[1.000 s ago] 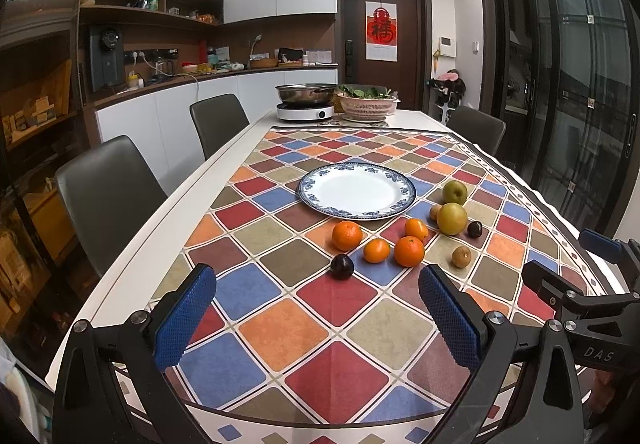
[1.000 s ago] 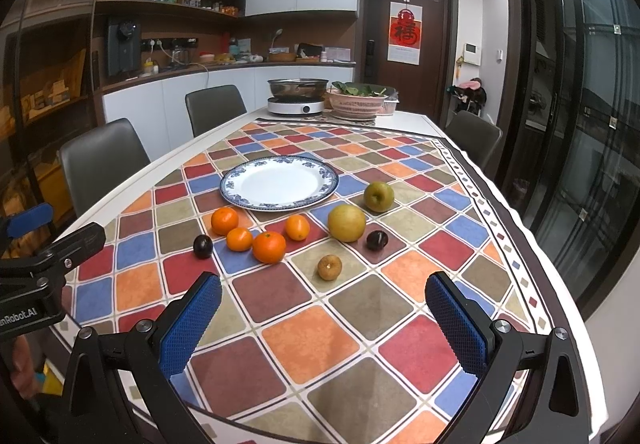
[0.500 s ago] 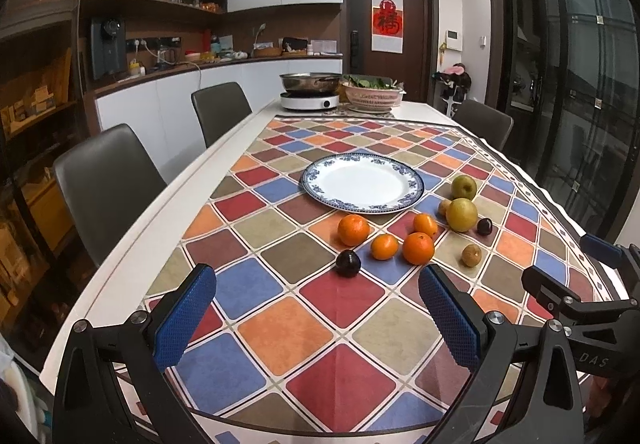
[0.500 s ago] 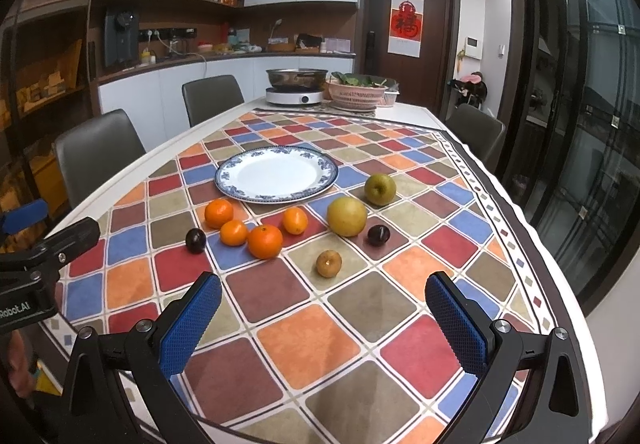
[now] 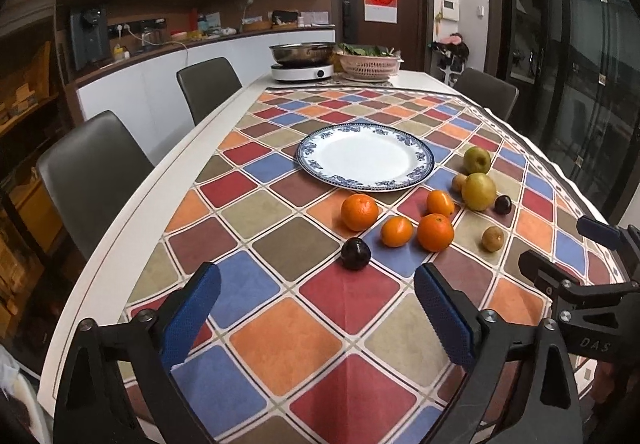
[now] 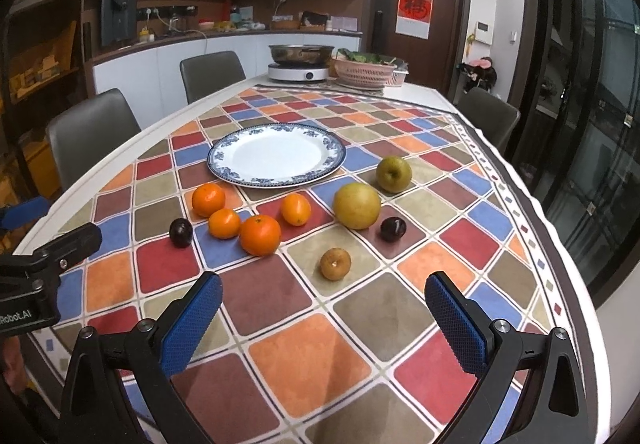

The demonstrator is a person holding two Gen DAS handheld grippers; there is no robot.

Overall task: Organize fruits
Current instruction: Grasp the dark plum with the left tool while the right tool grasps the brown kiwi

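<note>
1. We see the fruit lying loose on the checked cloth (image 6: 304, 360), all of it just near of the plate (image 6: 276, 154), which holds nothing.
2. Four oranges sit bunched together: the big one (image 6: 260, 235) touches a smaller one (image 6: 224, 223), with another (image 6: 208, 200) behind it and a fourth (image 6: 295, 209) slightly apart to the right.
3. A dark plum (image 6: 181, 232) rests just left of the oranges; a second plum (image 6: 393, 229) lies beside the yellow pear (image 6: 357, 205).
4. A green pear (image 6: 393, 174) sits behind the yellow one, nearer the plate's right edge.
5. A small brown fruit (image 6: 335, 264) lies alone, closest to the right gripper (image 6: 324, 324); in the left view we spot one more small tan fruit (image 5: 459, 183) tucked against the yellow pear.
6. Our right claw is spread wide and empty, hovering over the cloth short of the brown fruit.
7. Our left gripper (image 5: 318, 314) is likewise released with nothing between its blue pads (image 5: 191, 318), though its jaws have just been closing a little; the near plum lies just beyond it.
8. Each claw shows at the edge of the other's view, so they hang side by side.
9. Farther off, a pan (image 6: 301, 53) on a hotplate and a basket (image 6: 365, 73) of greens stand at the table's (image 6: 424, 92) far end, with grey chairs (image 6: 92, 132) along the sides.
</note>
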